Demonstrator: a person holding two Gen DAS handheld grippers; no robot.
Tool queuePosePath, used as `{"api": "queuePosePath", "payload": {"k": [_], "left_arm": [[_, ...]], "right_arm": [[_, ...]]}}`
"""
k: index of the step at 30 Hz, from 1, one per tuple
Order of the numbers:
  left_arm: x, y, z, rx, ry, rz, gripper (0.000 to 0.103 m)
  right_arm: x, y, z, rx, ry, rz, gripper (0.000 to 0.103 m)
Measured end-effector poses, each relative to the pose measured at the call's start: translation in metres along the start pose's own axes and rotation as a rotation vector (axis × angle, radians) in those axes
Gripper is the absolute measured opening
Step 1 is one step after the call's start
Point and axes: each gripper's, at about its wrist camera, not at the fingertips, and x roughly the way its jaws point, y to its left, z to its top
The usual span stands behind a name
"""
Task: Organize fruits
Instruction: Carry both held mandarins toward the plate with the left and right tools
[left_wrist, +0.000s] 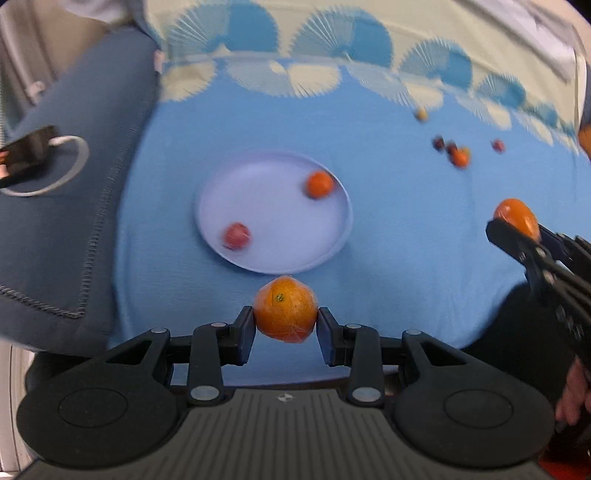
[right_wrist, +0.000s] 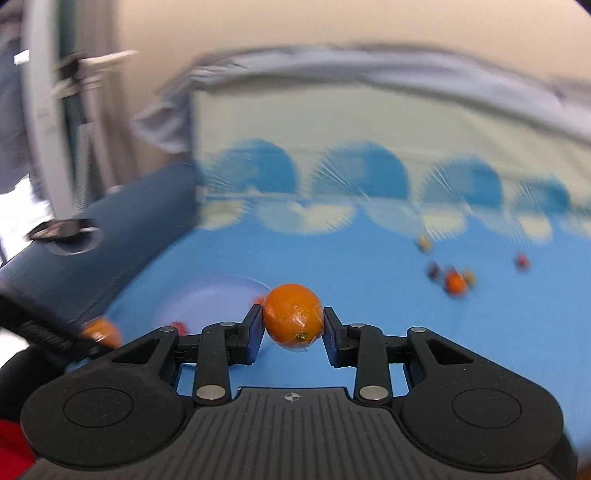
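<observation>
My left gripper (left_wrist: 286, 326) is shut on an orange (left_wrist: 285, 309) wrapped in clear film, held just in front of a lavender plate (left_wrist: 280, 251). The plate holds a small orange fruit (left_wrist: 320, 184) and a red fruit (left_wrist: 236, 235). My right gripper (right_wrist: 292, 328) is shut on another wrapped orange (right_wrist: 292, 314); it also shows in the left wrist view (left_wrist: 517, 216) at the right. In the right wrist view the plate (right_wrist: 207, 295) lies left of the held orange, and the left gripper's orange (right_wrist: 101, 332) shows at the lower left.
A cluster of small fruits (left_wrist: 456, 151) lies at the far right of the blue tablecloth (left_wrist: 406, 221), also in the right wrist view (right_wrist: 454, 280). A dark blue cloth (left_wrist: 74, 221) with a white ring (left_wrist: 55, 166) covers the left side.
</observation>
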Motion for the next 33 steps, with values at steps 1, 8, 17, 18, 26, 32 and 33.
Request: {"api": "queuePosePath", "payload": {"k": [1,8,17,18,26,32,33], "left_arm": [[-0.008,0.005,-0.003,-0.009,-0.033,0.009,0.039],[-0.044,0.021,-0.019,-0.044,-0.169,0.016,0.039],[-0.04,0.028,-0.023,-0.037,-0.179,0.005,0.039],[-0.037,0.03,-0.022,-0.042,-0.17,0.006,0.039],[-0.018,0.046,-0.002,-0.073,-0.152,0.025,0.039],[-0.001,0.052,0.03,-0.05,-0.168,0.04,0.04],[0.003,0.052,0.036,-0.045,-0.167,0.043,0.039]], "right_arm": [[-0.006,0.011,0.004,-0.037,-0.016,0.02,0.035],[-0.038,0.07,0.013,-0.258,-0.067,0.108,0.035],[-0.034,0.082,0.012,-0.263,-0.003,0.073,0.035],[-0.032,0.083,0.011,-0.265,0.007,0.074,0.035],[-0.006,0.085,0.017,-0.28,0.046,0.056,0.035],[0.03,0.082,0.024,-0.224,0.109,0.038,0.035],[0.035,0.083,0.023,-0.222,0.116,0.039,0.035]]}}
